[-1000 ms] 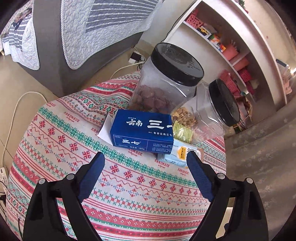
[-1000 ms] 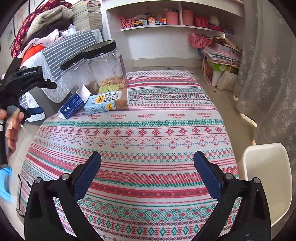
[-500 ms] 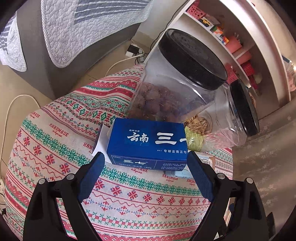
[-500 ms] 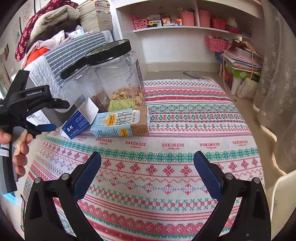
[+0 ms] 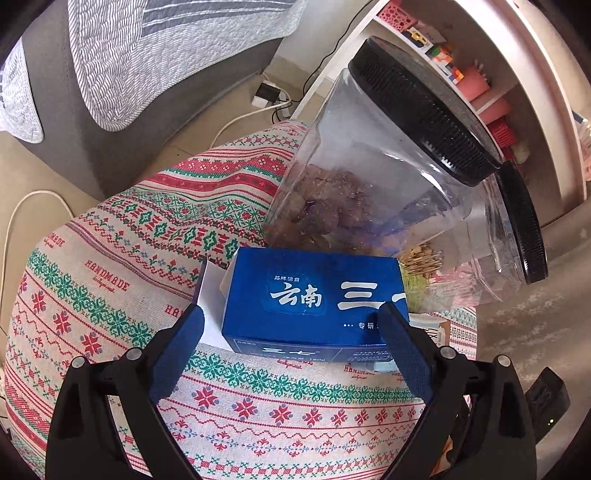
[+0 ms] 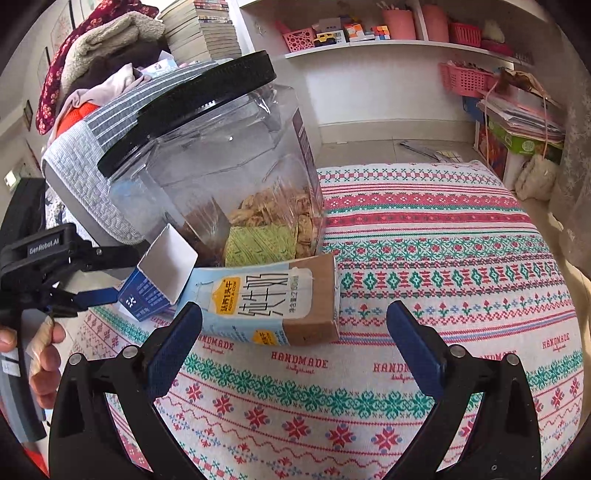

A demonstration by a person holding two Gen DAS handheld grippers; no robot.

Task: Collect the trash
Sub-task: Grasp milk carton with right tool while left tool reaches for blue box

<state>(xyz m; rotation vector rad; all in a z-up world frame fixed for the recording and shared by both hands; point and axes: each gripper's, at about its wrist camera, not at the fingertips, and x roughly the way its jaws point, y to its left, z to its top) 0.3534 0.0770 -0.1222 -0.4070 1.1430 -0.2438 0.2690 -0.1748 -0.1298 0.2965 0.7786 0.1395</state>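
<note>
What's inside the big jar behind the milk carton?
The clear jar holds tan snack pieces piled at the bottom and a green packet. The milk carton covers its base, so what is lowest stays hidden.

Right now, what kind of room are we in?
Probably a lived-in home room, perhaps a living room or bedroom. A table under a patterned tablecloth holds snack jars; behind are white shelves with pink baskets and toys, a stack of books, and folded quilts.
</note>
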